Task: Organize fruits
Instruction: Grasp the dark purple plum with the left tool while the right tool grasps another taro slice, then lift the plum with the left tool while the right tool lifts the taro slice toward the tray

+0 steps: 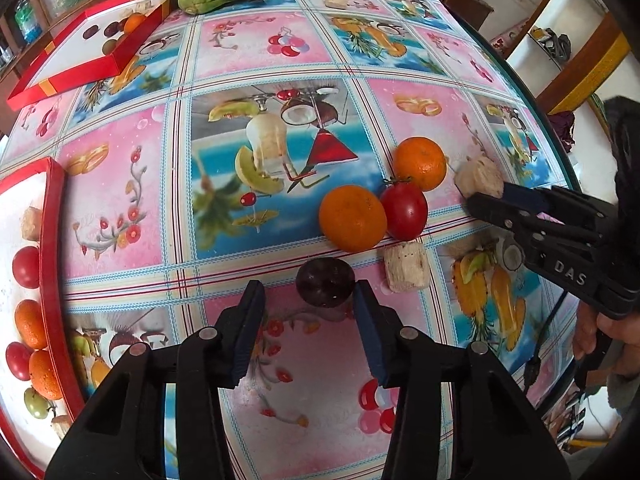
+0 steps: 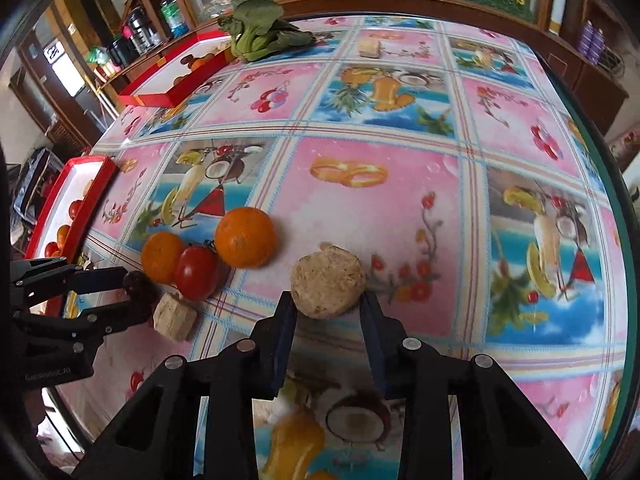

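Fruits mid-sort — both grippers at the pick.
Left gripper (image 1: 308, 312) wide around plum (image 1: 325, 282); right gripper (image 2: 328, 320) wide around chunk (image 2: 327, 286) — next, close, carry to tray (image 1: 52, 240).

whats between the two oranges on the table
A red tomato sits in the gap, touching the near orange and close against the far orange. It shows in both wrist views, clearest from the left one.

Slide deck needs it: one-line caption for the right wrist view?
Right hand-held gripper open around a pale sugarcane chunk on the fruit-print tablecloth; oranges and tomato nearby.
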